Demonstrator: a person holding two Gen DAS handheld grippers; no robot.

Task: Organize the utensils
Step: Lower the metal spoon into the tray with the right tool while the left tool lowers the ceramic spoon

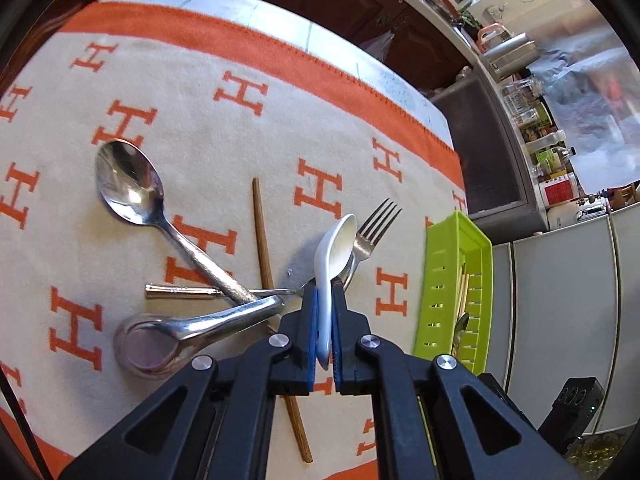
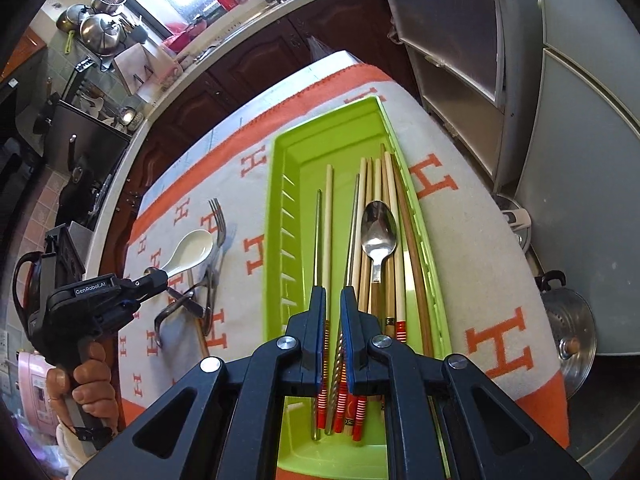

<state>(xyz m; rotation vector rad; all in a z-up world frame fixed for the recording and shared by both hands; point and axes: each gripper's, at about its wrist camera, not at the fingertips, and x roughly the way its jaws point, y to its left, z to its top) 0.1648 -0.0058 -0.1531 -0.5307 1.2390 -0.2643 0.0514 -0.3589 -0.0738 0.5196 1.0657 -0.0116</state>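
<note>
My left gripper [image 1: 325, 292] is shut on the handle of a white ceramic spoon [image 1: 338, 246], which is lifted off the cloth with its bowl pointing away. Under it lie a fork [image 1: 374, 228], a brown chopstick [image 1: 262, 240], a large metal spoon [image 1: 128, 184], a metal ladle spoon [image 1: 148, 344] and a thin metal handle [image 1: 180, 292]. The right wrist view shows that left gripper [image 2: 160, 276] holding the white spoon [image 2: 194, 250]. My right gripper [image 2: 332, 294] hangs over the green tray [image 2: 276, 200], its jaws close together and gripping nothing. In the tray lie several chopsticks [image 2: 376, 184] and a metal spoon [image 2: 378, 228].
An orange-bordered cloth with H marks [image 1: 224, 128] covers the table. The green tray [image 1: 456, 292] stands at its right side, near the edge. A person's hand [image 2: 88, 376] holds the left gripper. Dark cabinets [image 2: 248, 64] and a counter lie beyond; grey cupboards [image 2: 460, 60] stand to the right.
</note>
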